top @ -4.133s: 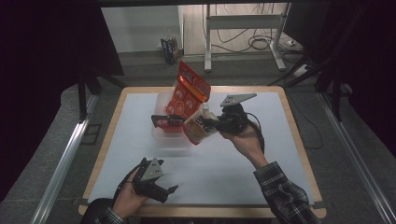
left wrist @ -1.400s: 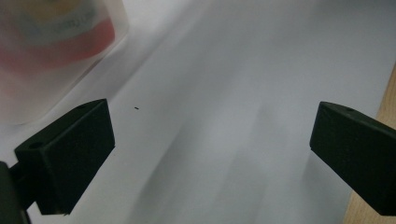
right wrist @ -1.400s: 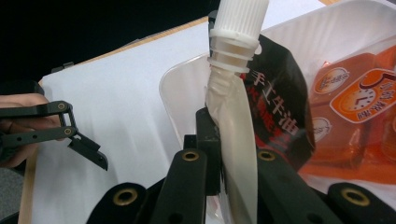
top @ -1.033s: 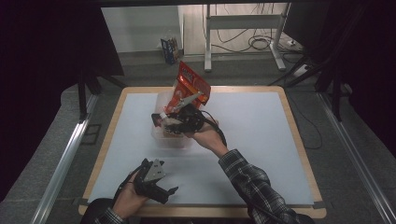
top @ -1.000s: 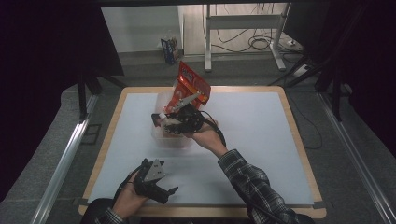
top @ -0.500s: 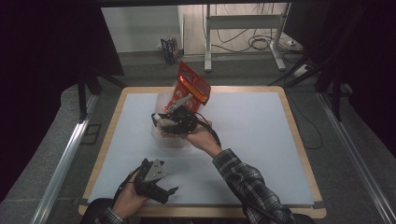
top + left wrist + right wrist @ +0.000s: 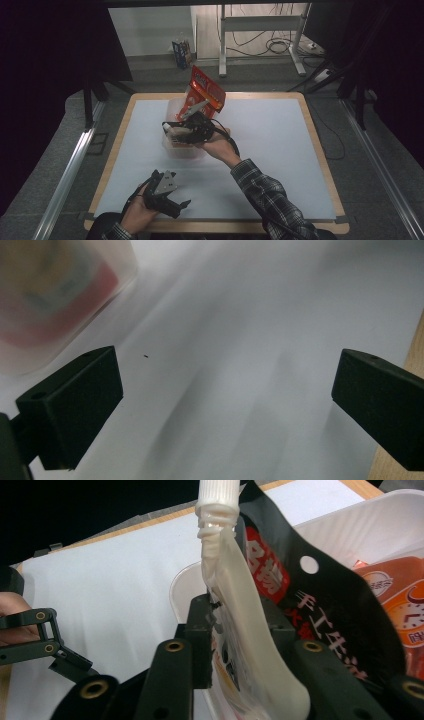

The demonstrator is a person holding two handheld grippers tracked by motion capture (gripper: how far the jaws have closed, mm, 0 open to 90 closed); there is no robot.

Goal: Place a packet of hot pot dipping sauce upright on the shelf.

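A white-topped desk (image 7: 280,165) carries a clear tub (image 7: 172,107) at its far middle, and a tall red bag (image 7: 207,92) stands in the tub, leaning on its far wall. The right tool (image 7: 175,131) hangs over the tub's near rim with a spouted pouch (image 7: 235,615) between its jaws, which have just been opening; the pouch seems on its way into the tub. The left tool (image 7: 170,205) rests wide open and empty at the near left, seemingly waiting.
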